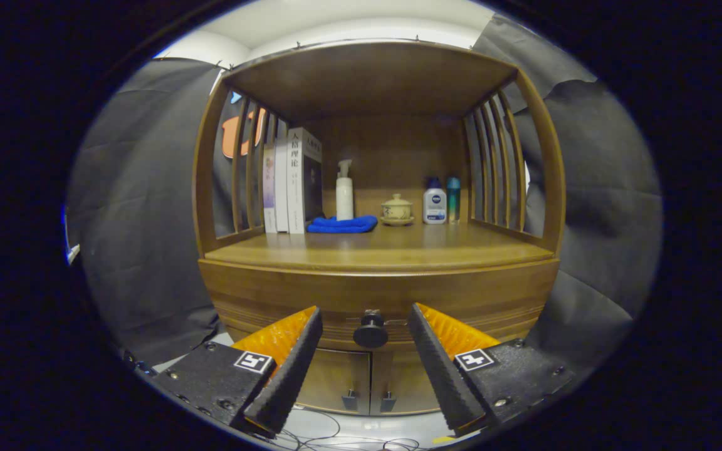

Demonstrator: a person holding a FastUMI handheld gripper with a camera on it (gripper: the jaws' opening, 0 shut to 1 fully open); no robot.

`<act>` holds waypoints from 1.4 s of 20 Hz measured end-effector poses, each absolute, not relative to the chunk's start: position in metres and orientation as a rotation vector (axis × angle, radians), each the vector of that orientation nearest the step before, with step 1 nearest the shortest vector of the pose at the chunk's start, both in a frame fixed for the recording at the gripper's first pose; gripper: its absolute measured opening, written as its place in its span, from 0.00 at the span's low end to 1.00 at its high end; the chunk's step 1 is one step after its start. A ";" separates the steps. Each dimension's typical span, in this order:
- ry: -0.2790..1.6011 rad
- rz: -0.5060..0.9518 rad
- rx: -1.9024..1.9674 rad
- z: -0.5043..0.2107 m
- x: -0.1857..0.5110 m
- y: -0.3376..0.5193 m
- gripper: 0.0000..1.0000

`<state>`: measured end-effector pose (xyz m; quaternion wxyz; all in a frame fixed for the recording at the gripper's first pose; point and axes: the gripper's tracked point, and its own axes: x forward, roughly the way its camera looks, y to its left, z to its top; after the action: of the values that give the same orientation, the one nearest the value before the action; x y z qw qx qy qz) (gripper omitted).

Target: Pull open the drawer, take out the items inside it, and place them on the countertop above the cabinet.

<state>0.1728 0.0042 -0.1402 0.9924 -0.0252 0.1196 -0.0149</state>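
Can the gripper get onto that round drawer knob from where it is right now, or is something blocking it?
Probably yes. The gripper is open, and the drawer knob sits centred between its fingers with nothing in the way. The fingers look apart from the knob, not pressing on it.

1. The tongs stand in the lower middle of the frame, and they point forward and level.
2. The two fingers are spread wide apart, one at each side of the lower centre.
3. Nothing is pressed between the fingers; their tips touch nothing.
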 end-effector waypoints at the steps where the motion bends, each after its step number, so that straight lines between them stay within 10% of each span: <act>1: 0.255 -0.034 -0.057 -0.147 0.180 0.002 0.87; 11: 0.316 -0.064 -0.044 -0.188 0.222 -0.007 0.52; 28: 0.355 -0.064 -0.031 -0.189 0.132 -0.002 0.36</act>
<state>0.1320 -0.0020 -0.1888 0.9836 -0.0152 0.1767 -0.0319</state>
